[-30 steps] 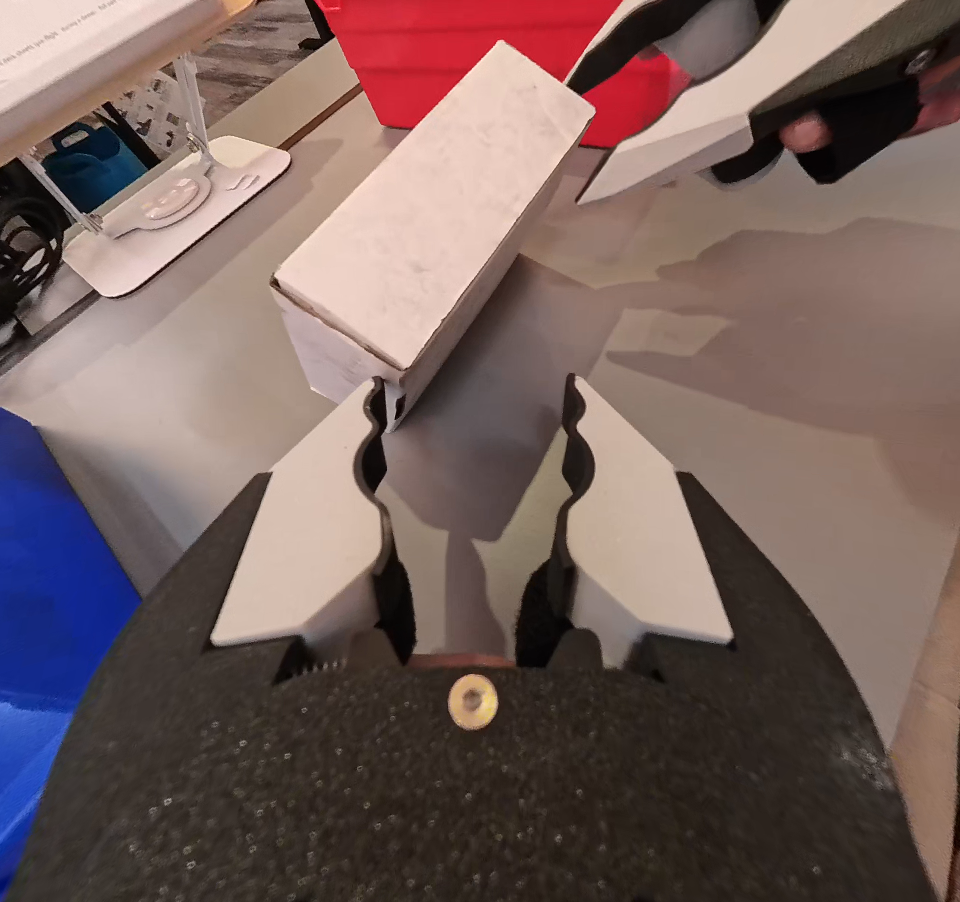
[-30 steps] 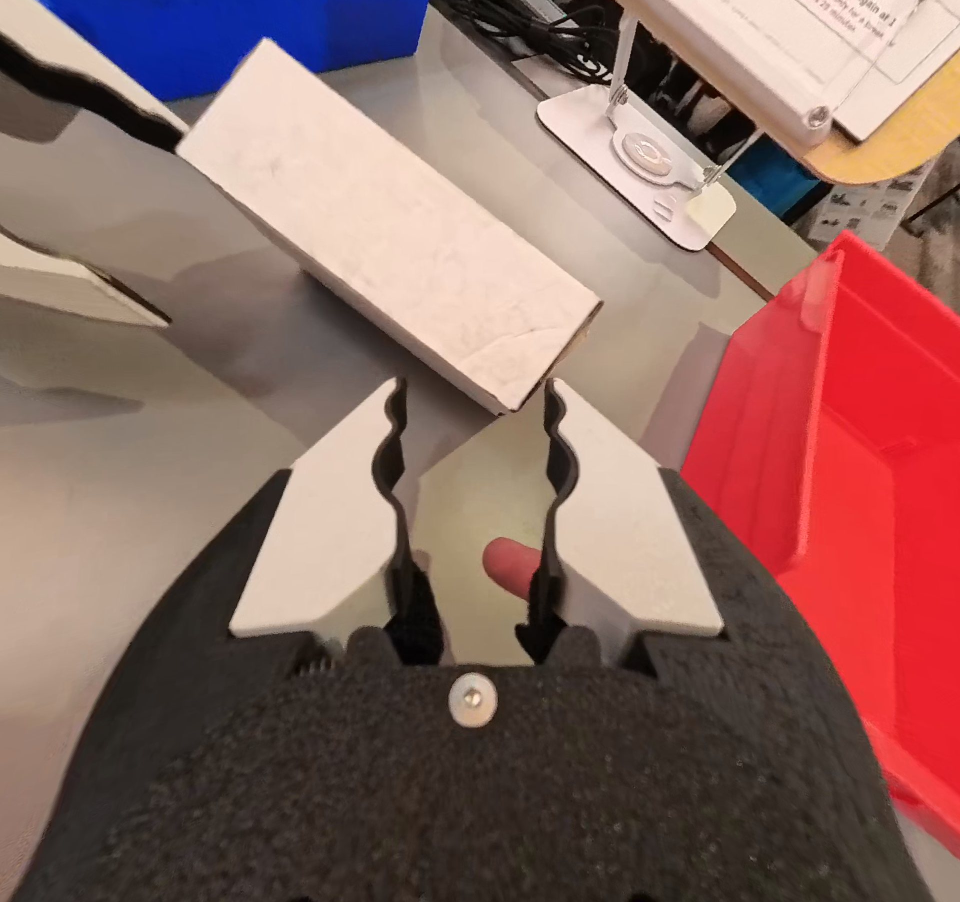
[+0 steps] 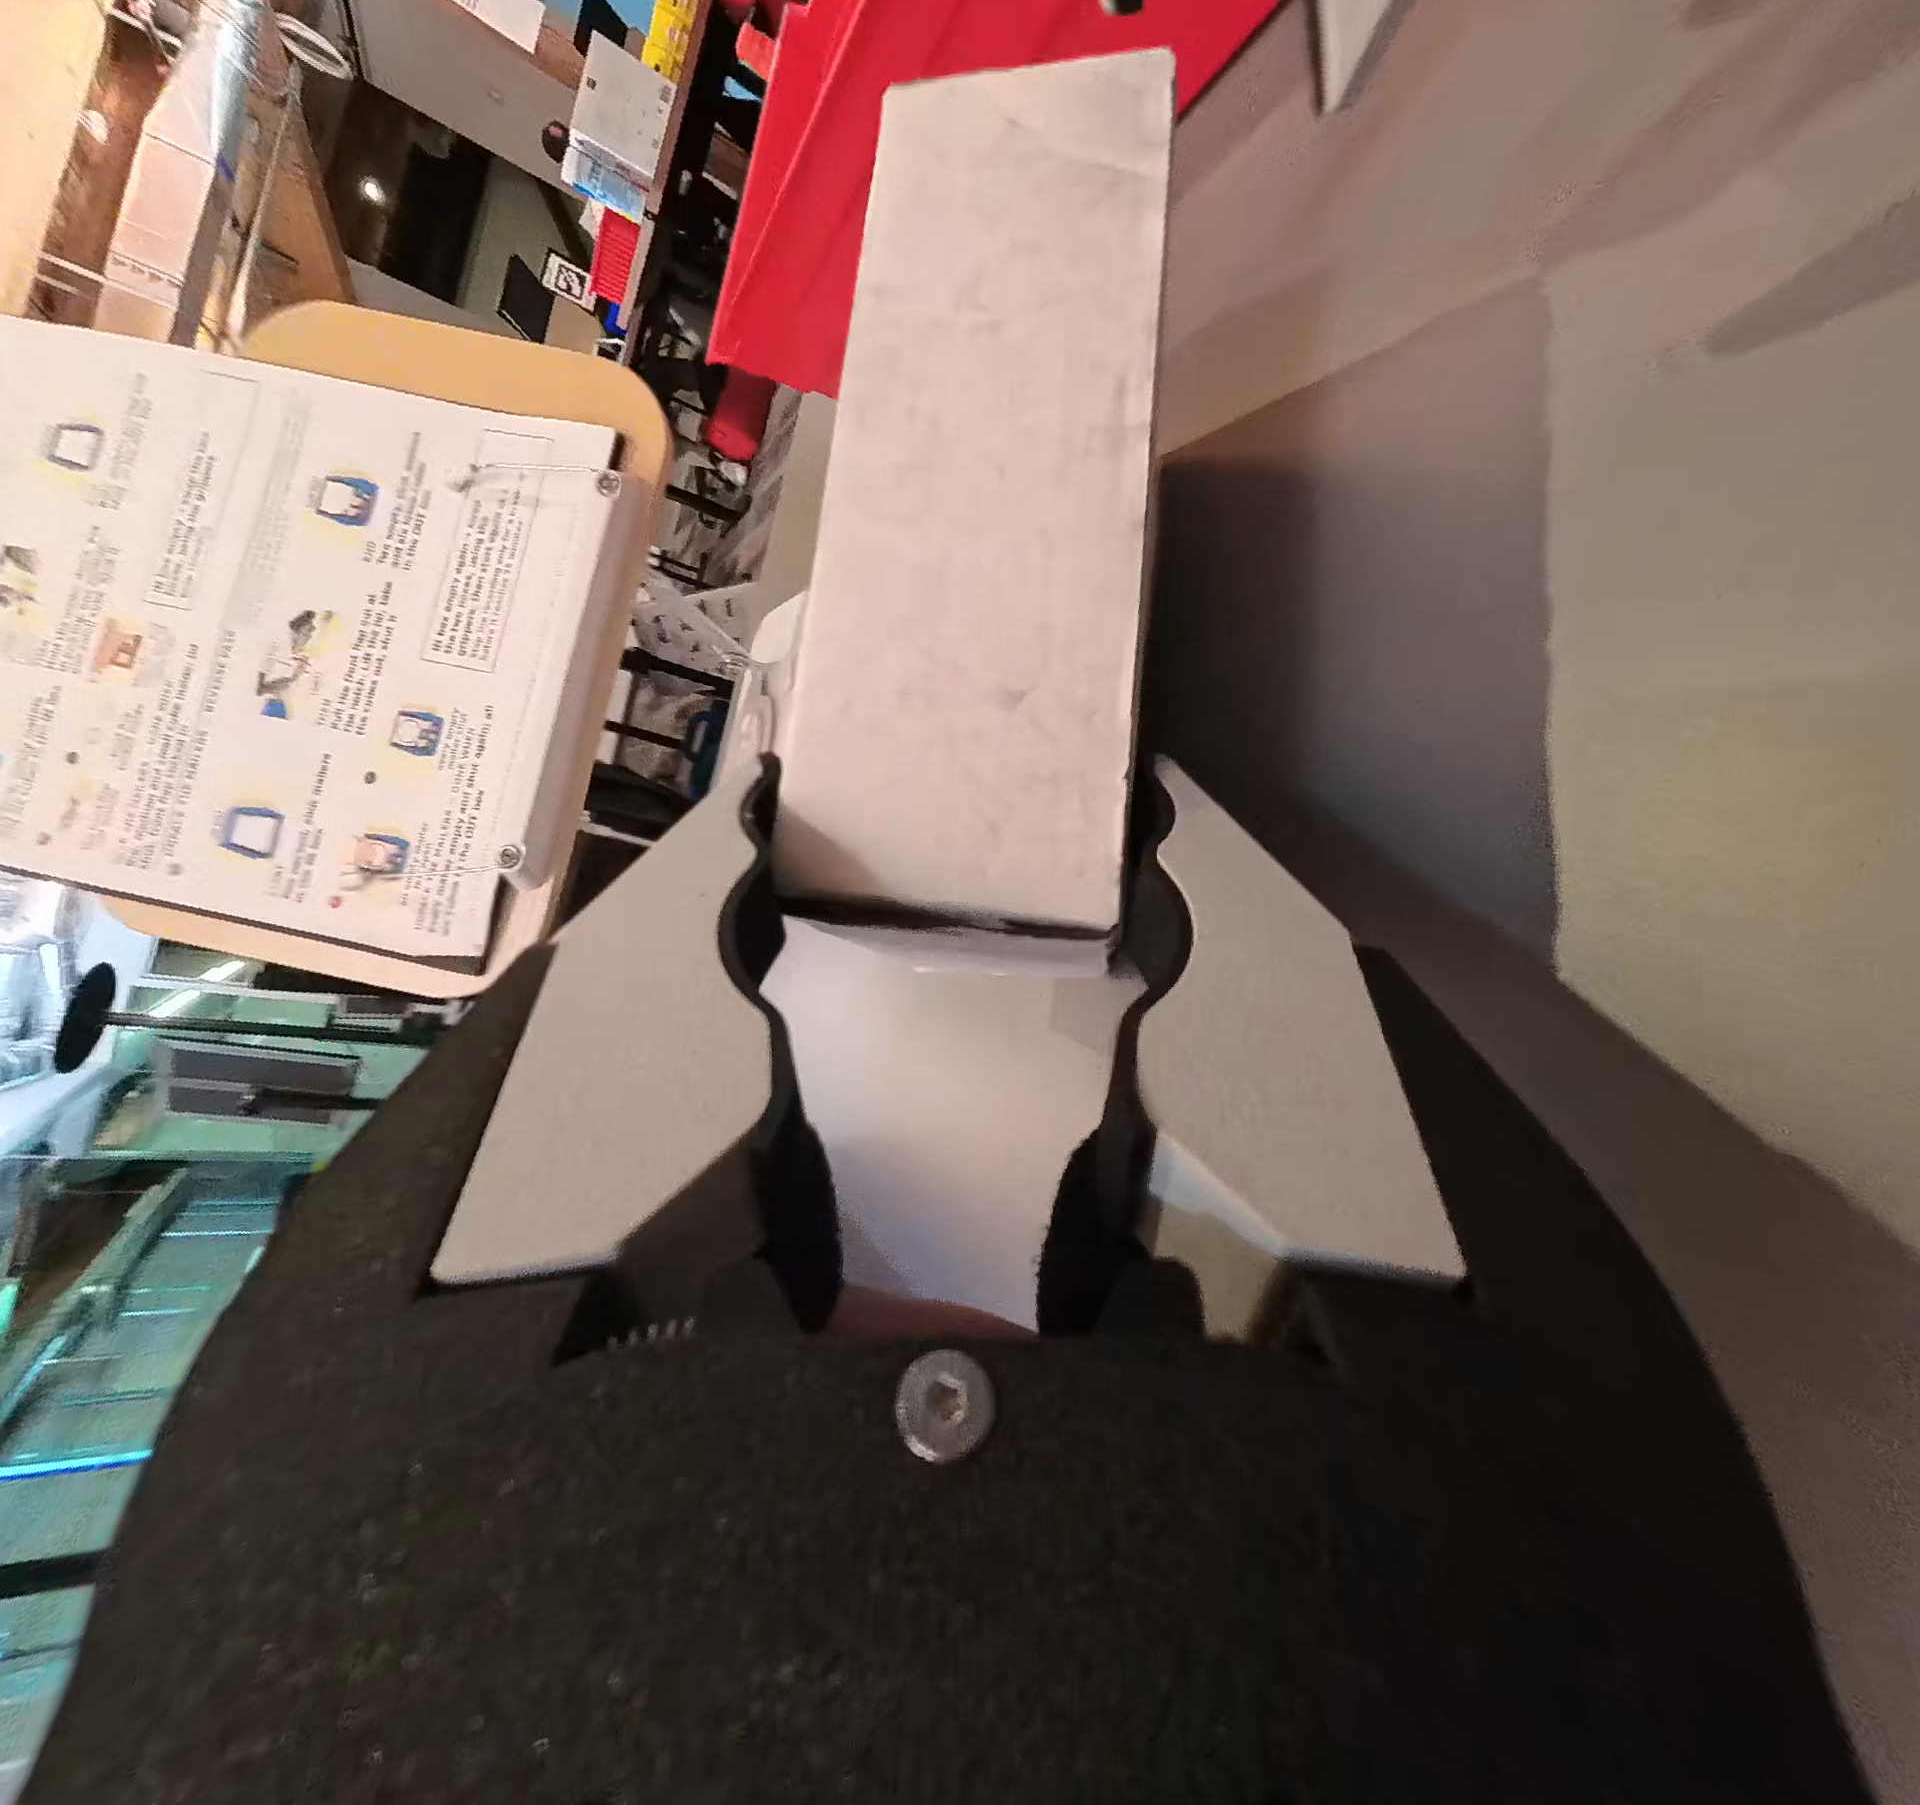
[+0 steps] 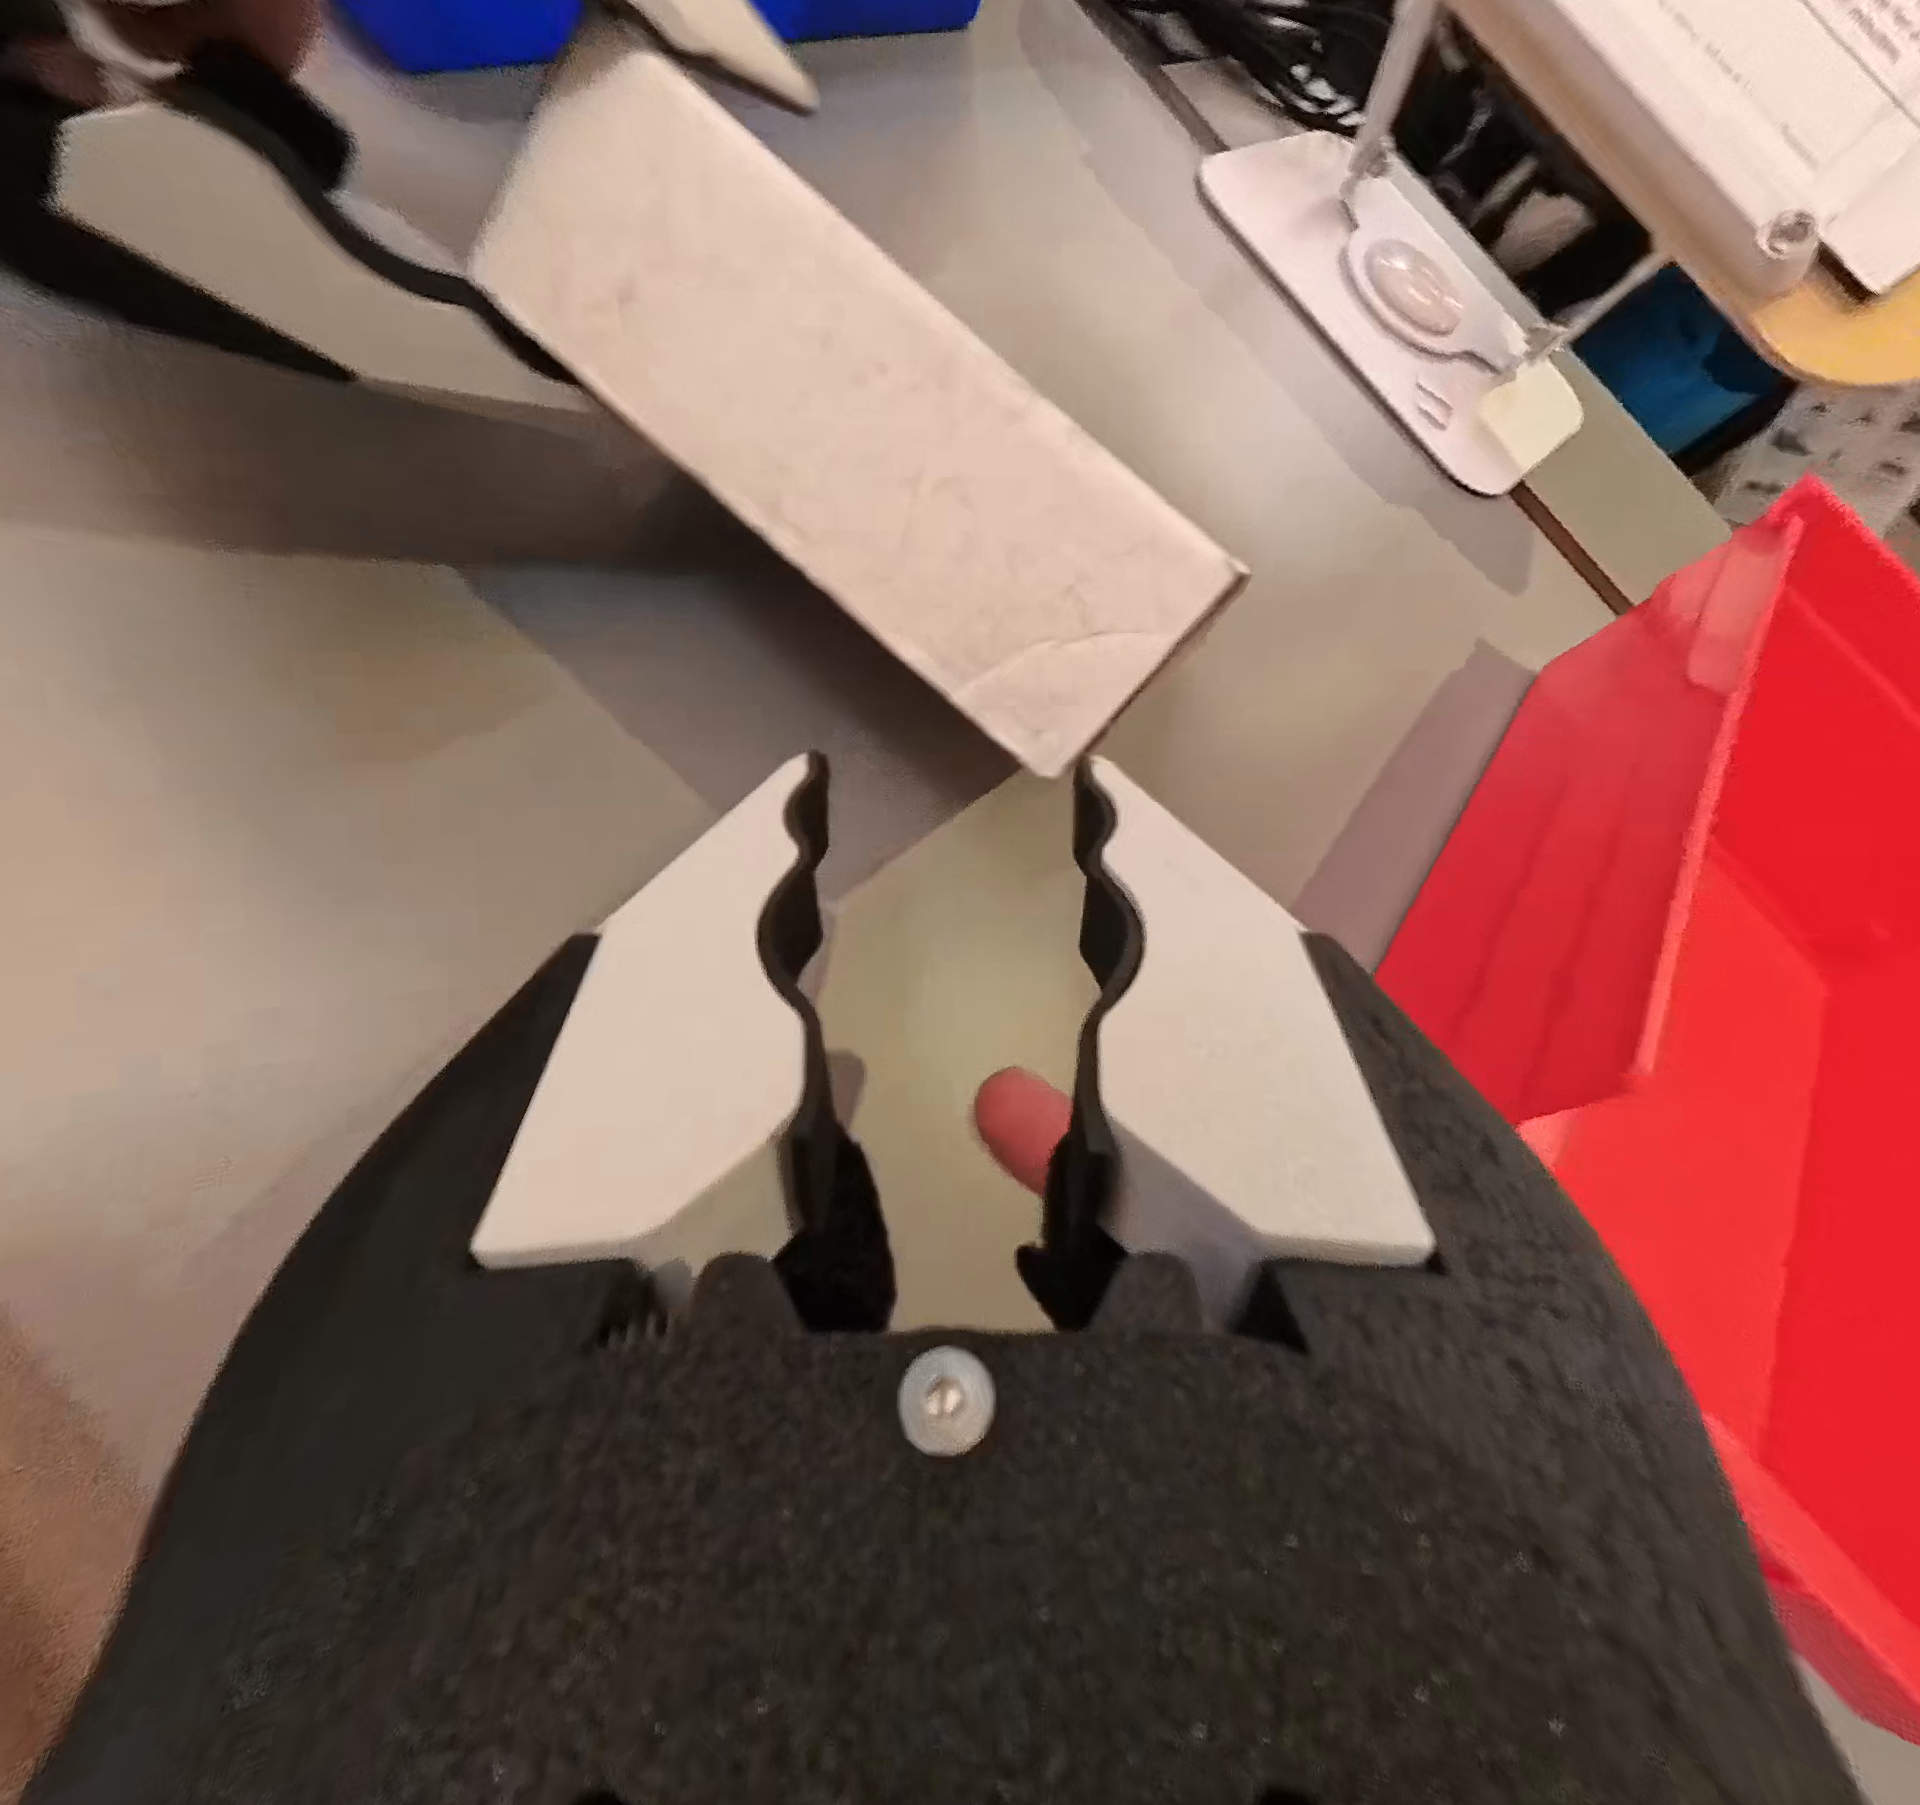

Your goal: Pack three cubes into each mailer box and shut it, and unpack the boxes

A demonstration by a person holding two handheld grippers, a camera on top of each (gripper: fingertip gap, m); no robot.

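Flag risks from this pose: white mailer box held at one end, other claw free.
1. The left claw pinches only the near end of the mailer box, so its long free end could sag or twist out.
2. The right claw sits open just off the box's far corner and could knock it.
3. The red bin is close by, so a swing could clip its wall.

Long white mailer box (image 3: 987,508) (image 4: 831,415) — shut, cardboard scuffed and faintly creased, one end corner dented. Held off the grey table (image 4: 312,716), tilted, near end clamped between left gripper (image 3: 951,851) fingers. Far end pointing toward the red bin (image 4: 1714,924) — no cubes visible.
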